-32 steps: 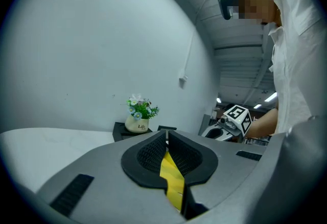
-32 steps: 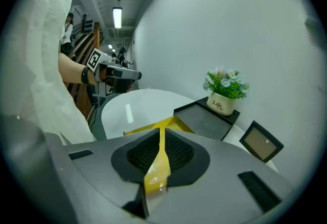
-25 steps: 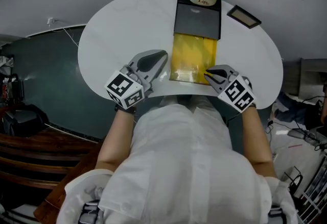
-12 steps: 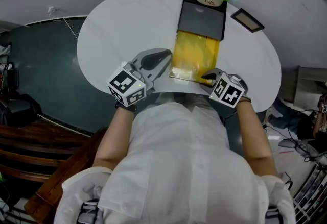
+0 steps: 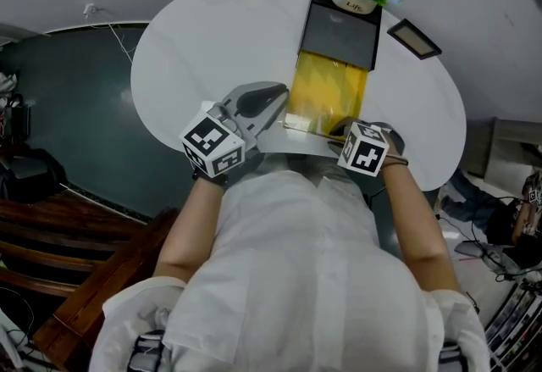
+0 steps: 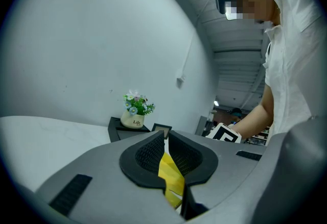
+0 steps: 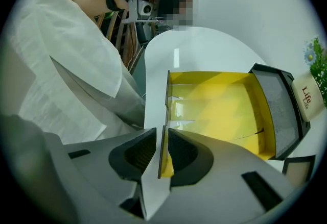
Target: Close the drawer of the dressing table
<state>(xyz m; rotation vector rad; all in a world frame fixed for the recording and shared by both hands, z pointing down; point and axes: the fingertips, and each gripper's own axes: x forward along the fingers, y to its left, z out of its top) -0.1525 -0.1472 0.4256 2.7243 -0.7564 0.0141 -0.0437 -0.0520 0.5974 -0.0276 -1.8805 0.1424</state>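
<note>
Right tongs (image 7: 162, 139): spread, the jaws having just been opening. You point them steeply down so the drawer's clear front panel (image 7: 166, 108) stands in the gap, one pad on each side and neither visibly pressing.
Why there: astride that panel, I judge, you can shove the drawer away from you toward its case without the tongs sliding off.
Left tongs (image 6: 164, 139): drawn almost together and held level, just left of the drawer's near corner. Yellow shows through the slit, but nothing is plainly pinched. They look parked clear of the push line.
Drawer (image 5: 329, 84): pulled well out of the black case (image 5: 340, 33). It runs from under your right tongs away to the case.
Look: bright yellow, shallow and glossy, and it seems empty. The front panel is thin and transparent.
Table (image 5: 212, 31): white, beneath both tongs.
Left to do: the whole closing stroke, by my reading.
</note>
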